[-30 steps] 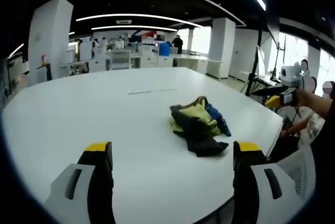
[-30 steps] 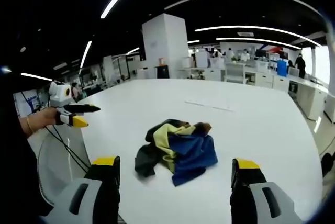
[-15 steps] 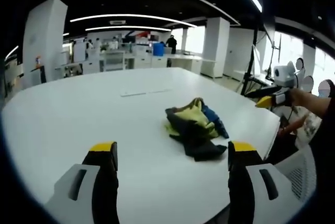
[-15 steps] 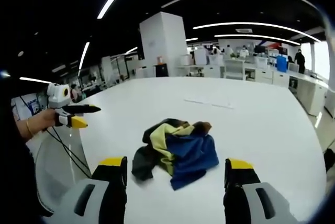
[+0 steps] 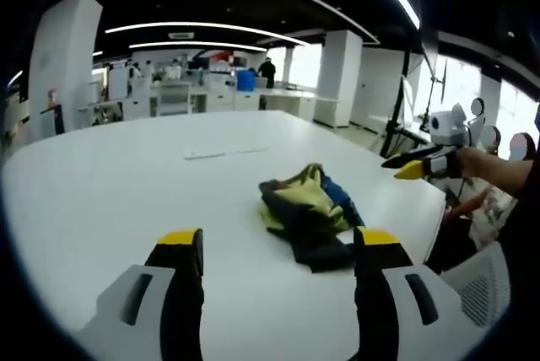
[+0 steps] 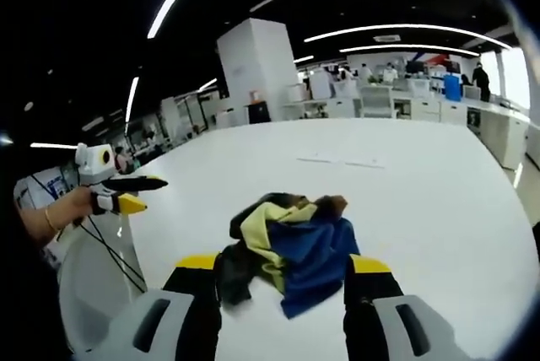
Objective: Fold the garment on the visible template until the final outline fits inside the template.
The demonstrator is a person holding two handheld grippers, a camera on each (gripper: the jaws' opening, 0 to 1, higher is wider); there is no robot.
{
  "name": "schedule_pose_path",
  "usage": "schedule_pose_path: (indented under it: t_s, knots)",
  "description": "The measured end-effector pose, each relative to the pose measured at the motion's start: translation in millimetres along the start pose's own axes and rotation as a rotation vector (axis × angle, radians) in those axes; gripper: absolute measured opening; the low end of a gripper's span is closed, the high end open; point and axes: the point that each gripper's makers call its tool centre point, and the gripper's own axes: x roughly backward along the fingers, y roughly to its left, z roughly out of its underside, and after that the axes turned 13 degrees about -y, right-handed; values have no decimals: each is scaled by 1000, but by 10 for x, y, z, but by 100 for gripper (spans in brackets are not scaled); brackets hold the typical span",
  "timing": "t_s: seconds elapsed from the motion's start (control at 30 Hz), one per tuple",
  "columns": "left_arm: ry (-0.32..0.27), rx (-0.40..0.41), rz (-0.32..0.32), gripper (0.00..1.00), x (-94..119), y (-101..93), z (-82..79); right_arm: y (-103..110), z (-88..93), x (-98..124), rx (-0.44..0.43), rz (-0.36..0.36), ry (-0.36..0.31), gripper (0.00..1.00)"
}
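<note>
A: Where is the garment?

B: In the left gripper view, the crumpled garment (image 5: 307,211) lies right of centre on the white counter (image 5: 126,184), a heap of black, yellow-green and blue cloth. In the right gripper view the same garment (image 6: 285,247) sits at lower centre, its blue part toward the right and its black part at the lower left.

A: What are the hand-held grippers doing?

B: The left hand-held gripper (image 5: 278,247) rises from the bottom of its own view with its yellow-tipped jaws spread wide and nothing between them. The garment's near edge appears just above the right jaw tip. The right hand-held gripper (image 6: 283,272) also has its jaws spread and holds nothing. The garment lies in the gap between its two tips in the picture, but whether they touch the cloth cannot be told.

A: Is anything else visible?

B: At the right edge of the left gripper view, a hand holds the right hand-held gripper off the counter. At the left edge of the right gripper view, a hand (image 6: 63,209) holds the left one beside the counter. Thin pale tape marks (image 5: 226,154) lie on the counter beyond the garment. Behind is an office with white pillars, desks and ceiling lights.
</note>
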Motion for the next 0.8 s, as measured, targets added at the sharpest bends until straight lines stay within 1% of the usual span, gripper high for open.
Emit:
schedule_pose_path:
  t_s: [0.1,0.33,0.5,0.8]
  knots:
    - [2,6,4,66,-47,15,-2,4,-16,-67,-25,-2,-2,53]
    - [16,23,23,59,-216,23,16,25,-14,-231,-37,-13,20,47]
    - [26,27,41,56,-351,-4,20,29,14,-365,-84,-14,33,42]
    - [55,38,64,52,-588,-20,122,78,69,-608,-123,-35,60,39]
